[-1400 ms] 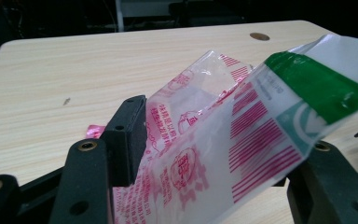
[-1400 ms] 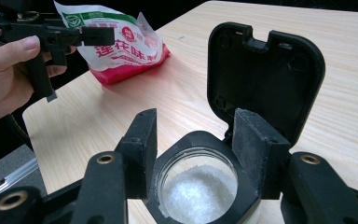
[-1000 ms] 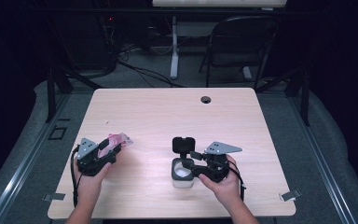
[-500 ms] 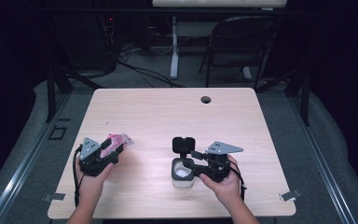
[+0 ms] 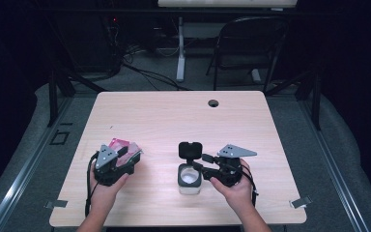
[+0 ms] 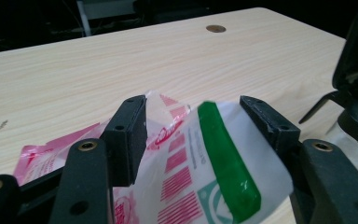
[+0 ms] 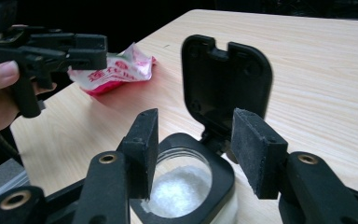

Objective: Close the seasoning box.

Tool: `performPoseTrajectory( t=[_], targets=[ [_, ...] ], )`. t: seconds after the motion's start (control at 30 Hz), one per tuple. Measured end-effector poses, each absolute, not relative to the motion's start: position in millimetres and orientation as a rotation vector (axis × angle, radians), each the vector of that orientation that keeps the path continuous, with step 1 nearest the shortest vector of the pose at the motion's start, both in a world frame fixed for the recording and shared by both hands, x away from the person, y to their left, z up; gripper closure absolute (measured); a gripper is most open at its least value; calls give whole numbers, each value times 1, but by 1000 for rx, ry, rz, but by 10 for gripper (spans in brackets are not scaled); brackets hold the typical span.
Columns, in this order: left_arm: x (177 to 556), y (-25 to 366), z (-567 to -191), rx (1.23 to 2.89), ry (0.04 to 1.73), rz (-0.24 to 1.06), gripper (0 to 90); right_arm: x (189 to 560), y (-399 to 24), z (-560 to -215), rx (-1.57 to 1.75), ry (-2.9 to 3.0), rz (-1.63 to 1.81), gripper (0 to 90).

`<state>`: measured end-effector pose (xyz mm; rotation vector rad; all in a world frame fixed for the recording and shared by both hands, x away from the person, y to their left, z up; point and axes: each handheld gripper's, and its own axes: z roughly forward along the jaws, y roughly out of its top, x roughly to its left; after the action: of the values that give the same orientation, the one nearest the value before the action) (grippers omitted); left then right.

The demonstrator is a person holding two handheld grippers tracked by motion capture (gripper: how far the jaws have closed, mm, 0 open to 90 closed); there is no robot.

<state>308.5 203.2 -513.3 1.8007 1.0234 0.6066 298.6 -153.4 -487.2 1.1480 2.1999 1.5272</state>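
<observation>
A pink and white packet (image 5: pixel 124 145) with a green strip (image 6: pixel 226 158) lies near the table's front left. My left gripper (image 5: pixel 127 153) stands open around it, jaws wide, and one end of the packet (image 6: pixel 182 177) curls up between them; I see no pad pressing on it. A small clear jar (image 5: pixel 189 182) of white grains (image 7: pixel 179 189) stands front centre, its black flip lid (image 5: pixel 190 150) hinged upright. My right gripper (image 5: pixel 199 167) reaches the jar from the right. In the right gripper view its jaws (image 7: pixel 196 121) stand apart over the jar's black rim (image 7: pixel 223 182), with the packet (image 7: pixel 121 67) and left gripper (image 7: pixel 88 49) beyond.
The wooden table (image 5: pixel 174 121) has a round cable hole (image 5: pixel 213 103) near its far edge. A folding chair (image 5: pixel 251 43) and cables stand on the floor beyond the table.
My left gripper has shifted a little to the right, closer over the packet. The packet, the jar and my right gripper keep their places.
</observation>
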Motion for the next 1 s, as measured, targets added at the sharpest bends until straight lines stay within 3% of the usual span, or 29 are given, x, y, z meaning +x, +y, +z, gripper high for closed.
performPoseTrajectory(
  t=[0.33, 1.0],
  targets=[
    [298, 190, -512, 1835, 971, 602, 442, 308, -162, -484, 1201, 2164, 1533, 515],
    [285, 207, -511, 1818, 1017, 629, 457, 332, -160, -491, 1255, 2167, 1489, 505]
  ],
)
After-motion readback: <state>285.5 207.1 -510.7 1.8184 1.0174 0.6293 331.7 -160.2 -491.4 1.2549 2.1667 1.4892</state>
